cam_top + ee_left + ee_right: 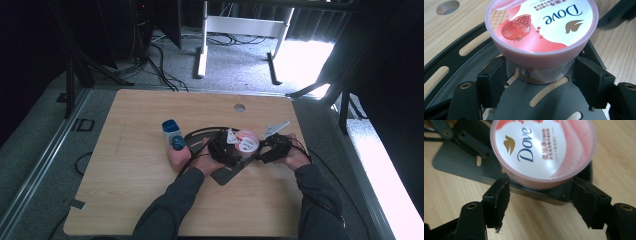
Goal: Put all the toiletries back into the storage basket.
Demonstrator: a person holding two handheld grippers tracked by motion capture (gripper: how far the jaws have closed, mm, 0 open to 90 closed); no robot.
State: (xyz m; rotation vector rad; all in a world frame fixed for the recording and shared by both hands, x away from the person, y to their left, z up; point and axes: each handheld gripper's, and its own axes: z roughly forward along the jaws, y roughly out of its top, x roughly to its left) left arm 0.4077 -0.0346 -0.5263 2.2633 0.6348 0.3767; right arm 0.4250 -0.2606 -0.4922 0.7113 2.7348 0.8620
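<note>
The left gripper [539, 77], low in its own view, had its jaws spread on either side of the Dove tub [541, 27], the pads beside the tub's lower body under the overhanging lid, with contact too close to call. The right gripper [540, 201] was also parted, its pads flanking the tub from the opposite side without clearly touching. The tub stood on a dark slotted plate [456, 62] on the wooden counter [130, 165], right of centre in the high view, with a blue-capped pink bottle [175, 142] just left of it. The tub looked like rigid, smooth plastic, probably slippery; its straight lower wall seemed the safest hold.
</note>
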